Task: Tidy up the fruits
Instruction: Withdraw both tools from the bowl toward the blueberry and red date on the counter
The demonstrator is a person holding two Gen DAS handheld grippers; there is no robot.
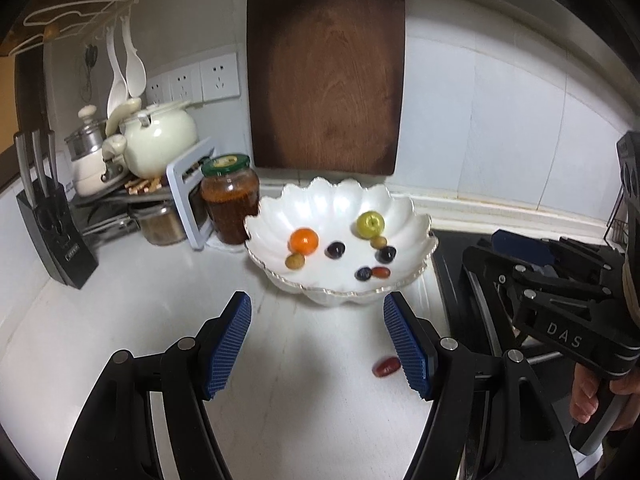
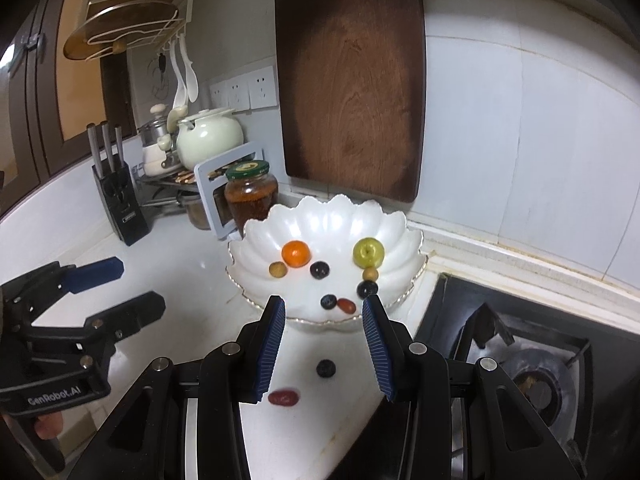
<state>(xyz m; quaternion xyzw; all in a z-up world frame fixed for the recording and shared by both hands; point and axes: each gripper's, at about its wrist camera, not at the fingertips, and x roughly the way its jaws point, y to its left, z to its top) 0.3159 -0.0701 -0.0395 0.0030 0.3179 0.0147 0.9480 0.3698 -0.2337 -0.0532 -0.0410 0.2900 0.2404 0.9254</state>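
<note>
Right gripper (image 2: pixel 324 344) is hovering low over the white counter (image 1: pixel 120 340), jaws spread wide, gripping nothing. 2 loose fruits are lying between its fingers: dark grape (image 2: pixel 325 368) and red grape (image 2: pixel 283 397). Left gripper (image 1: pixel 316 344) is also sitting wide open and empty. Scalloped white bowl (image 2: pixel 256 236) is holding the orange (image 2: pixel 296 254), green apple (image 2: pixel 368 252) and 6 small fruits.

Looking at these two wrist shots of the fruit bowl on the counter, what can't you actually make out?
- Dark berry on the counter: seen only in the right wrist view; in the left wrist view the left hand-held gripper finger seemingly hides it.
- Red fruit on the counter: blurred and partly behind that finger in the left wrist view.
- Right hand-held gripper fingertips: cut off in the left wrist view.
- Jar label: too small to read.
</note>
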